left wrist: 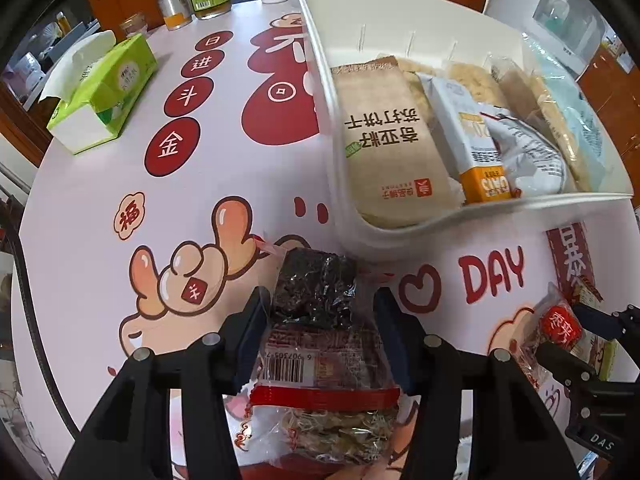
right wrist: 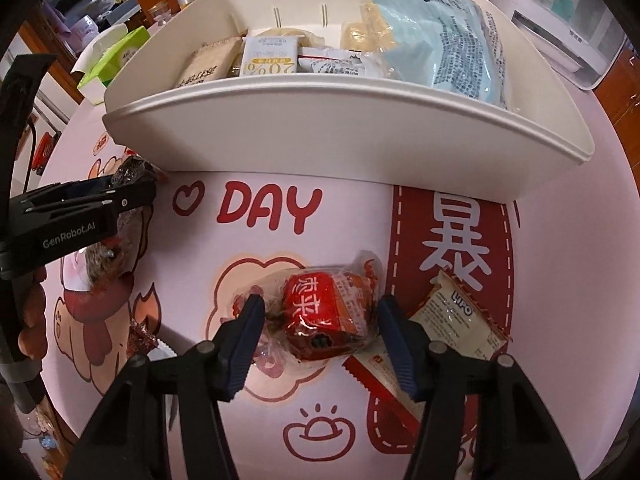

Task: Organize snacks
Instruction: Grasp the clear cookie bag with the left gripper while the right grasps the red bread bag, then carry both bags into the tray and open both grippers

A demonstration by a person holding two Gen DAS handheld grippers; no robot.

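Near the desk's front edge, the dark snack packet (left wrist: 316,320) is straddled by the left hand-held gripper (left wrist: 320,320) and the red-wrapped snack (right wrist: 324,320) by the right hand-held gripper (right wrist: 320,324). Neither pair of pads is yet seen pressing. Both wrappers should be pinched at mid-body, then lifted clear of the white bin (right wrist: 320,140) wall.

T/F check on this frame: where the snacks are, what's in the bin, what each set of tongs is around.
1. The white bin is empty. False: it holds several packets.
2. The left tongs straddle a dark snack packet. True.
3. The right tongs straddle the LIPO packet. False: a red packet lies between them; LIPO is beside.
4. A green tissue box sits on the table. True.
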